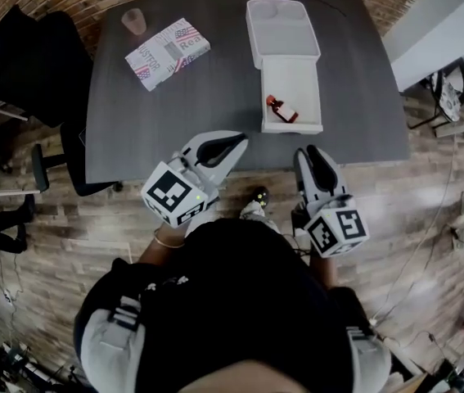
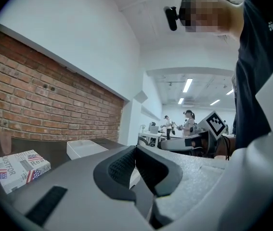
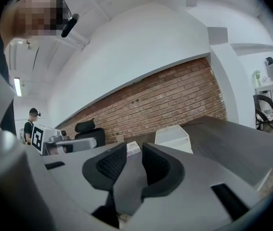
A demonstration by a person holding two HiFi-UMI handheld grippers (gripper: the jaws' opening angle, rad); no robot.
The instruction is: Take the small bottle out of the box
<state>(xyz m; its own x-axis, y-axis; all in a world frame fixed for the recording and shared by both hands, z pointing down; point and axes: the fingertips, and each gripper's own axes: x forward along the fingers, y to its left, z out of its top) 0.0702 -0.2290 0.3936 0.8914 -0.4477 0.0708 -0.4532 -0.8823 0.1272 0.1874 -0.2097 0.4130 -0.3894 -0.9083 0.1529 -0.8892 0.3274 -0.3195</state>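
Target is the small bottle (image 1: 282, 110), lying on its side in the near half of the open white box (image 1: 293, 76) on the table (image 1: 215, 113), well apart from both tools. My right gripper (image 3: 134, 154) stands partly open and empty; my left gripper (image 2: 136, 151) is closed on nothing. I judge the bottle light, hard, slick and ready to roll, so I'd pinch across the middle of its body.

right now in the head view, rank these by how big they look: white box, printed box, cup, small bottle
1. white box
2. printed box
3. cup and small bottle: too alike to rank
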